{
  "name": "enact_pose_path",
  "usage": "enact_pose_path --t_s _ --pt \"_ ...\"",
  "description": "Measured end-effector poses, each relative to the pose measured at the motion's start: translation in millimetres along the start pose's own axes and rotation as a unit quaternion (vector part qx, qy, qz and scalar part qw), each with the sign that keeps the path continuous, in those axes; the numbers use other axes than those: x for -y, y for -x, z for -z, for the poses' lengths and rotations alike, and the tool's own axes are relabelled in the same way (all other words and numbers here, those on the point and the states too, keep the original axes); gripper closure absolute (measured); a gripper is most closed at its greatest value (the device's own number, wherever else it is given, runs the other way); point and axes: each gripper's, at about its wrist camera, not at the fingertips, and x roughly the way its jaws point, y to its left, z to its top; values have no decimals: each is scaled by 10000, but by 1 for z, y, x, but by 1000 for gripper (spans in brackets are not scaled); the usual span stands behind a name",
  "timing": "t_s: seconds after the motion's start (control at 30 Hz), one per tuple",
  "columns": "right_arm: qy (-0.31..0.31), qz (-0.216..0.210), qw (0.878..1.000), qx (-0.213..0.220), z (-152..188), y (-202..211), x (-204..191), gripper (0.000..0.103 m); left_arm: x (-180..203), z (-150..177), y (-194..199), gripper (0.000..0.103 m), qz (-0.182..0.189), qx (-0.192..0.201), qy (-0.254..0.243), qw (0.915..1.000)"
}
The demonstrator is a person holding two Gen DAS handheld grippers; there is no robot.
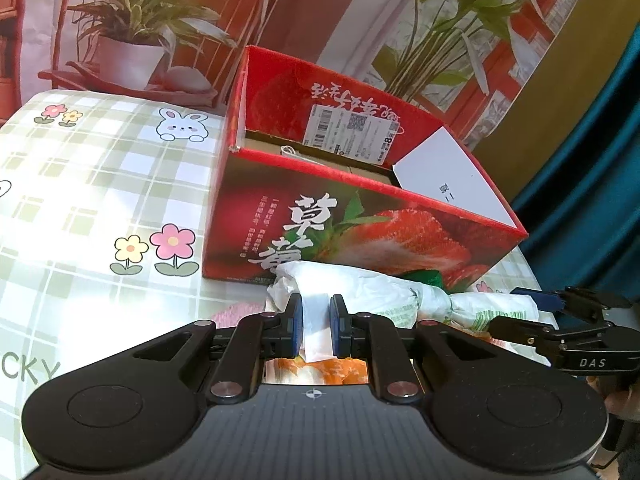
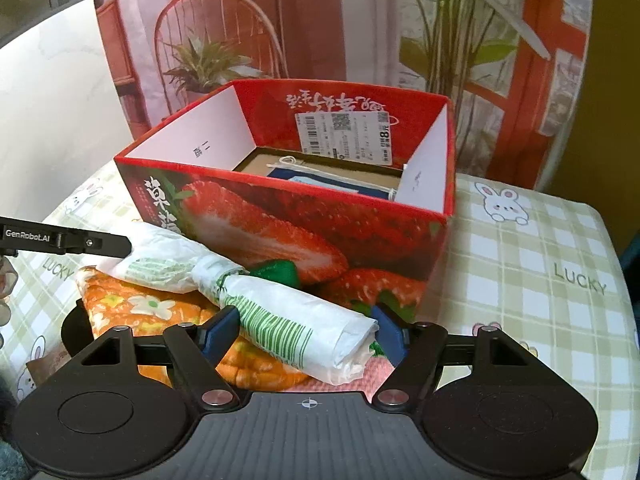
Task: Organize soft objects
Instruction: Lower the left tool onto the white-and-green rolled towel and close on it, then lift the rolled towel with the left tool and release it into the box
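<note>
One rolled plastic bag lies on one orange cloth before one strawberry box; pinched by left tongs, straddled by spread right tongs.

Bright daylight, glare blown out on the tablecloth, sharp focus, fisheye bending at edges

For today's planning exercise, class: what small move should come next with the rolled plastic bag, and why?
Probably lift the rolled plastic bag above the near wall of the strawberry box: the left gripper is shut on one end, the right gripper straddles the other, and it lies on the orange cloth before the box.
</note>
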Motion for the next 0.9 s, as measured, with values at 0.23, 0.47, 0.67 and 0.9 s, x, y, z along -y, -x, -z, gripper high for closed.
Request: enact_pose_path --t_s 0.23,0.47,0.67,0.9 --pt "-82 135 9998 130 0 11 7 34 -1 2 -2 88 -34 -30 41 10000" --pt "-206 48 9998 61 3 15 9 49 -2 3 -3 88 -40 -88 75 9999" --pt "-344 -17 9994 9 6 16 10 62 -3 3 -7 78 -19 -184 112 9998" --pt "-523 -97 9986 11 9 13 16 69 -6 4 -14 81 59 -267 165 9995"
